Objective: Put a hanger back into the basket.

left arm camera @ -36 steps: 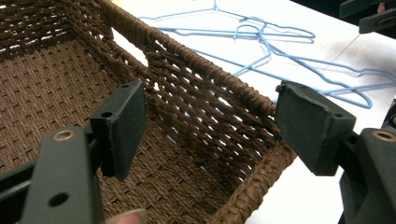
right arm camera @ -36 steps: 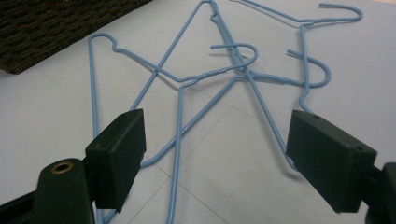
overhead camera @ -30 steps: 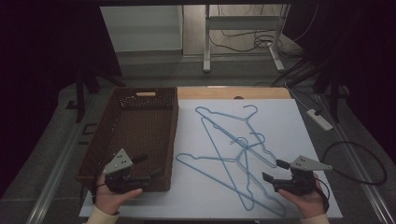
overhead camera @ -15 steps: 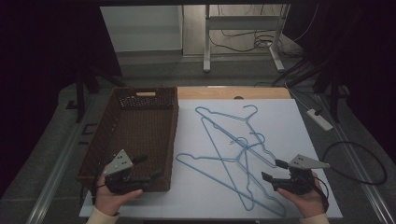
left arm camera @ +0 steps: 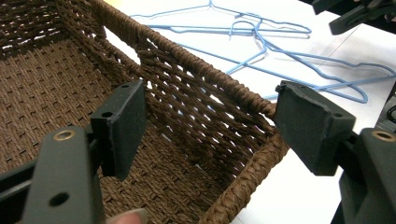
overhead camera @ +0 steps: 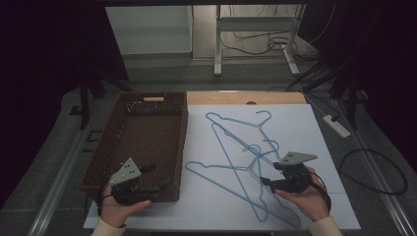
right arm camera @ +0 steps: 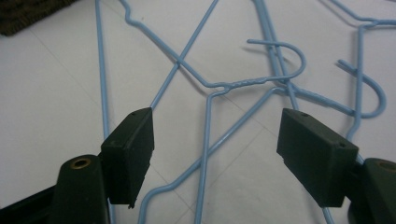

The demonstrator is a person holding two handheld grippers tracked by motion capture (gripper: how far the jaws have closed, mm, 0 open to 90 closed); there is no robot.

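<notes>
We take the brown wicker basket [overhead camera: 147, 132] as our landmark; it stands on the left part of the white counter [overhead camera: 305, 128], and its woven floor shows nothing inside it. The blue wire hangers [overhead camera: 241, 162] lie in a loose overlapping tangle on the counter just to the right of the basket, none of them touching it as far as we can tell; we count what appear to be three, though the crossing wires make the count uncertain. We hold the left gripper [overhead camera: 150, 178] at the near right corner of the basket, its fingers [left arm camera: 122, 122] spread wide with the basket's rim and wall between them and nothing pinched. We hold the right gripper [overhead camera: 265, 182] well to the right of the basket, low over the near part of the tangle; its fingers [right arm camera: 133, 149] are likewise spread, straddling the shoulder wires and twisted neck of the nearest hanger [right arm camera: 233, 86] without closing on it. We judge the work to be at its outset: no hanger is lifted, none is gripped, and none lies in the basket. What remains, in our judgement, is to close on the first hanger, free it from the others, carry it to the basket, and repeat for the rest.
</notes>
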